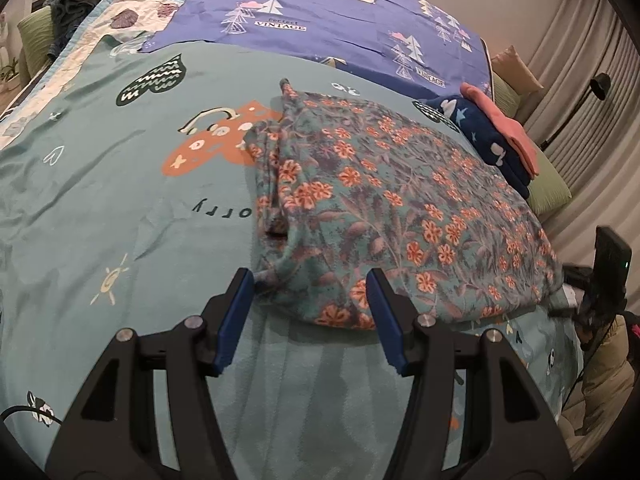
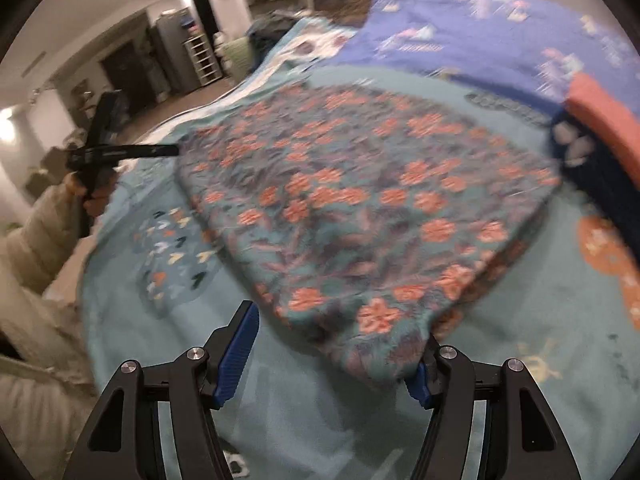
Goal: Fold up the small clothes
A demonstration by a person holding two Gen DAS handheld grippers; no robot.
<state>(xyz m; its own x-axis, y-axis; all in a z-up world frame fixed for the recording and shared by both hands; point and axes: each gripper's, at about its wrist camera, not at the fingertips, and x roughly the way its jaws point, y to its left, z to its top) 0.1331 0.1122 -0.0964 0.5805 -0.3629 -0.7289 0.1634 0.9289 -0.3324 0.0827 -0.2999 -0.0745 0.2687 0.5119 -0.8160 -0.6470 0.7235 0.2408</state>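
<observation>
Lying folded on the bedspread (image 1: 120, 200), the floral garment (image 1: 380, 200) faces both wide-spread, empty tongs (image 1: 312, 280) (image 2: 336, 320).

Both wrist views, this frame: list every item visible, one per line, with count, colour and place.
Folded floral fleece garment: one, teal with orange flowers, on the bed just ahead of both tongs.
Folded clothes stack: two pieces, navy star-print under salmon pink, beyond the floral garment.
Teal printed bedsheet: one, under the garments.
Purple tree-print sheet: one, far end of the bed.
Green pillow: one, right bed edge.
Beige curtains: right wall.
Left tongs: black, blue pads, open, empty.
Right tongs: same, open at the garment's near corner.
</observation>
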